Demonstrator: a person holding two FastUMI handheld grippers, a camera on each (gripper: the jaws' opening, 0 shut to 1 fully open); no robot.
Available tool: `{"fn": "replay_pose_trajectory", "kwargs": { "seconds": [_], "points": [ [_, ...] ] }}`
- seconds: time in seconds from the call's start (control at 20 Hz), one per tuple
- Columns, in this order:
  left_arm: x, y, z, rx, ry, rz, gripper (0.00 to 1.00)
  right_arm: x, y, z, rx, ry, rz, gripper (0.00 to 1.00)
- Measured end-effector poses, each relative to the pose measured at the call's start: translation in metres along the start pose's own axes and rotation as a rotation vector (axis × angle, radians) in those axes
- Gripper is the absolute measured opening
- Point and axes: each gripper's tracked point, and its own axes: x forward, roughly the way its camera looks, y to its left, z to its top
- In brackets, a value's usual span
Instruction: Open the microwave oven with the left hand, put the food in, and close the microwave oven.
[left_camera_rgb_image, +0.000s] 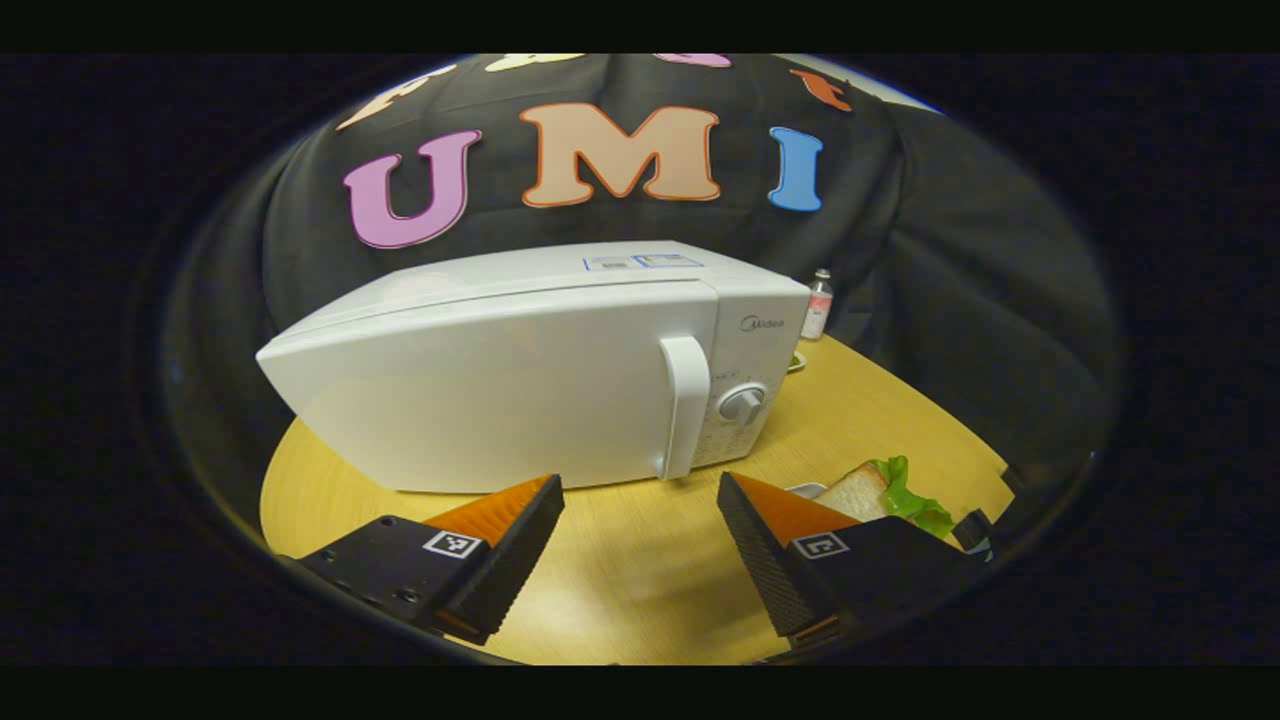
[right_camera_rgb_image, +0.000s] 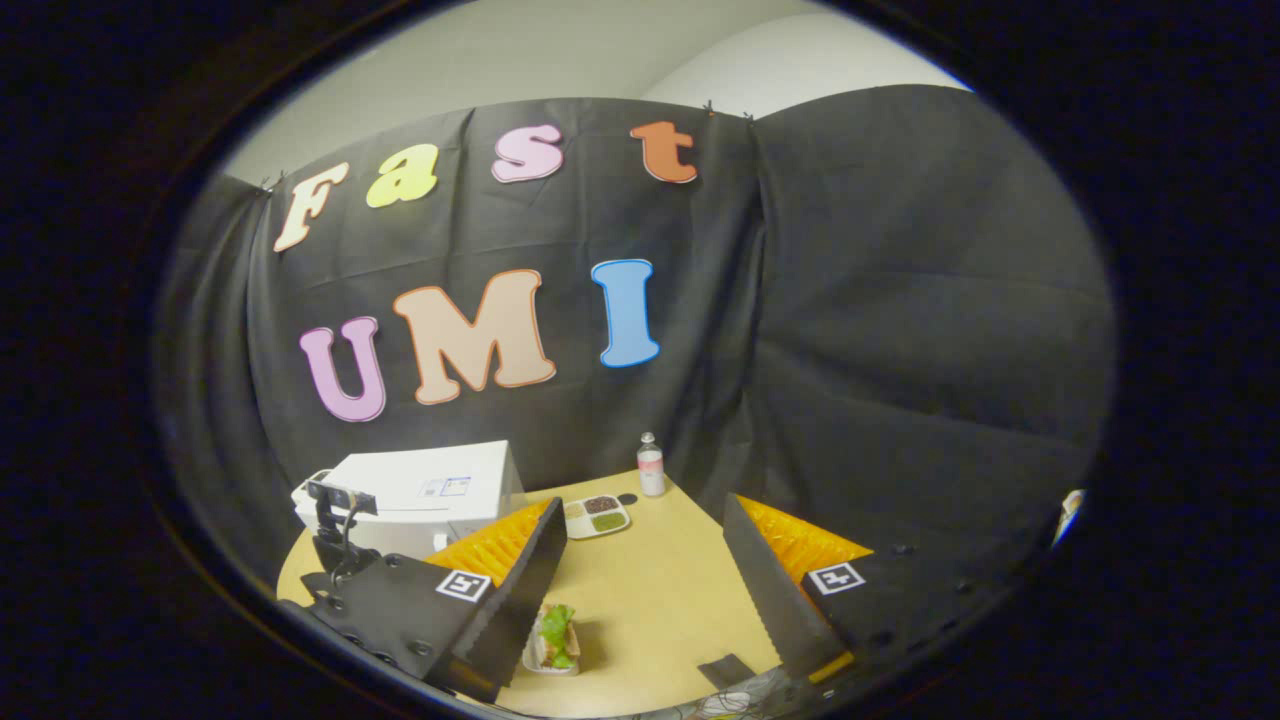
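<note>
In the left gripper view, the left hand-held gripper (left_camera_rgb_image: 640, 520) hangs low over the desk (left_camera_rgb_image: 640, 590) with its two fingers spread wide and nothing between them. Straight ahead, close by, the white microwave oven (left_camera_rgb_image: 540, 370) stands on the desk with its door shut; the door handle (left_camera_rgb_image: 685, 405) runs upright near the right edge of the door, and a round dial (left_camera_rgb_image: 741, 403) sits just right of it. To the near right, partly behind the right finger, lies the food (left_camera_rgb_image: 885, 492): a slice of bread with green lettuce. Its container barely shows here. Far right, behind the oven's corner, a small bottle (left_camera_rgb_image: 817, 305) stands at the desk's far edge.

In the right gripper view, the right hand-held gripper (right_camera_rgb_image: 640, 580) is held higher and farther back, its fingers likewise spread apart with nothing held. Here the food (right_camera_rgb_image: 556, 634) is seen resting in a small white tray (right_camera_rgb_image: 535, 660) on the near desk (right_camera_rgb_image: 660, 600), just beside the left finger. The microwave oven (right_camera_rgb_image: 420, 490) stands at the far left. Right of it lies a divided dish (right_camera_rgb_image: 596, 516), one compartment holding something dark, another something green. The bottle (right_camera_rgb_image: 651, 466) stands just beyond it.
</note>
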Motion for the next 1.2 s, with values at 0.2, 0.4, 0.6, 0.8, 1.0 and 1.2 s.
{"fn": "replay_pose_trajectory", "kwargs": {
  "seconds": [0.2, 0.4, 0.6, 0.8, 1.0, 1.2],
  "points": [
    [0.033, -0.014, -0.011, -0.024, 0.068, -0.032, 0.97, -0.004, -0.017, -0.004, -0.006, 0.008, -0.050, 0.92],
    [0.053, -0.013, -0.013, -0.045, 0.093, -0.019, 0.94, -0.005, -0.014, -0.016, 0.003, 0.034, -0.058, 0.92],
    [0.063, -0.005, -0.015, -0.089, 0.116, 0.024, 0.88, -0.002, 0.001, -0.036, -0.005, 0.069, -0.032, 0.92],
    [0.074, 0.006, -0.015, -0.148, 0.143, 0.065, 0.88, -0.002, 0.011, -0.049, -0.025, 0.094, -0.014, 0.99],
    [0.082, 0.007, -0.008, -0.180, 0.156, 0.059, 0.81, -0.003, 0.008, -0.060, -0.047, 0.110, -0.017, 0.99],
    [0.089, -0.002, -0.008, -0.182, 0.174, 0.050, 0.67, -0.003, -0.002, -0.070, -0.037, 0.135, -0.036, 0.99]
  ]
}}
